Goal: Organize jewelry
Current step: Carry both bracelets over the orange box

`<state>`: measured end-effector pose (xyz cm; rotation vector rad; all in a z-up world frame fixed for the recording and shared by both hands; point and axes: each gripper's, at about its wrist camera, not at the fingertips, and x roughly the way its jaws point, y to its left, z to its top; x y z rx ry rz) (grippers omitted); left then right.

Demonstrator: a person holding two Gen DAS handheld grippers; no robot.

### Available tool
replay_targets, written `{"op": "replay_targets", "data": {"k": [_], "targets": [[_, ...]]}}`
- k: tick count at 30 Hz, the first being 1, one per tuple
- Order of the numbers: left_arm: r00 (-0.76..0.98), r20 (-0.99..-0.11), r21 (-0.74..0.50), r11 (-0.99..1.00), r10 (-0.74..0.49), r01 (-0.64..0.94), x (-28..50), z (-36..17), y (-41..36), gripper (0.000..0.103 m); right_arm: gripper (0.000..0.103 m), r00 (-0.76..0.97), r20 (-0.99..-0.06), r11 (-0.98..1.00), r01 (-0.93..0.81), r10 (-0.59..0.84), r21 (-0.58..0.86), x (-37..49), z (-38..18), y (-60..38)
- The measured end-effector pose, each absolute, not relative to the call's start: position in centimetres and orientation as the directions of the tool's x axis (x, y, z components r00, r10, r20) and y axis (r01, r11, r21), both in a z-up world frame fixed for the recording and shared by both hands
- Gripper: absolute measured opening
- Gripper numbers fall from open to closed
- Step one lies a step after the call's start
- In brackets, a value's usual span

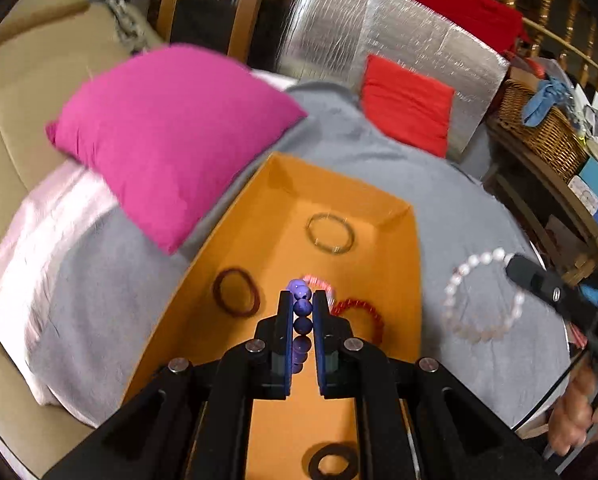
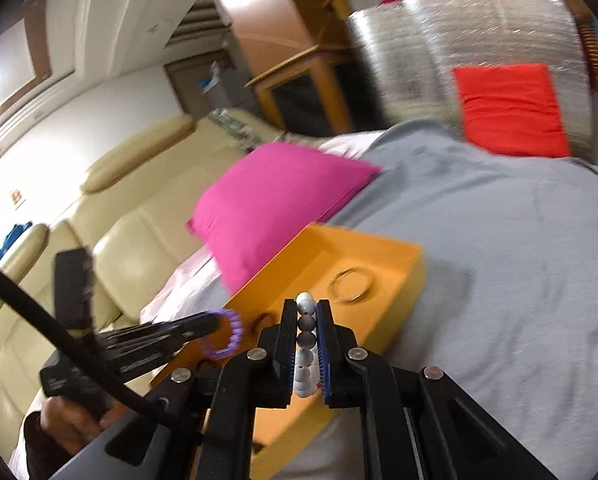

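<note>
While carried over orange box, centre frame:
Left gripper: pinching purple bracelet; could slip, beads round.
Right gripper: clamped on white bracelet, lower centre; could drop outside box rim.

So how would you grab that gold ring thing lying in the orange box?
The gold bangle lies flat on the orange box floor, clear of the other bracelets. Come straight down from above and pinch one stretch of its thin rim, one finger inside the loop, one outside.
</note>
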<state>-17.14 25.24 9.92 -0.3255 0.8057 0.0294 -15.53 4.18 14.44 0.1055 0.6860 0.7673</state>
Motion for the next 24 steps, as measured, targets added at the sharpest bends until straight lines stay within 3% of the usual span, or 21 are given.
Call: {"op": "replay_targets", "data": {"k": [14,24], "targets": [[0.577,-0.809,-0.288,0.933,-0.115,-0.217,-15.4,5.7,26.0,0.009,0.010,0.304,-0.734,0.676,-0.683,0.607,0.276,-17.6,7.7,11.5],[0.554,-0.826,-0.267,0.936,-0.101,-0.228,-15.1,5.1,26.2,0.010,0.010,0.273,-0.761,0.662,-0.703,0.589,0.260,-17.6,6.5,12.9]]}}
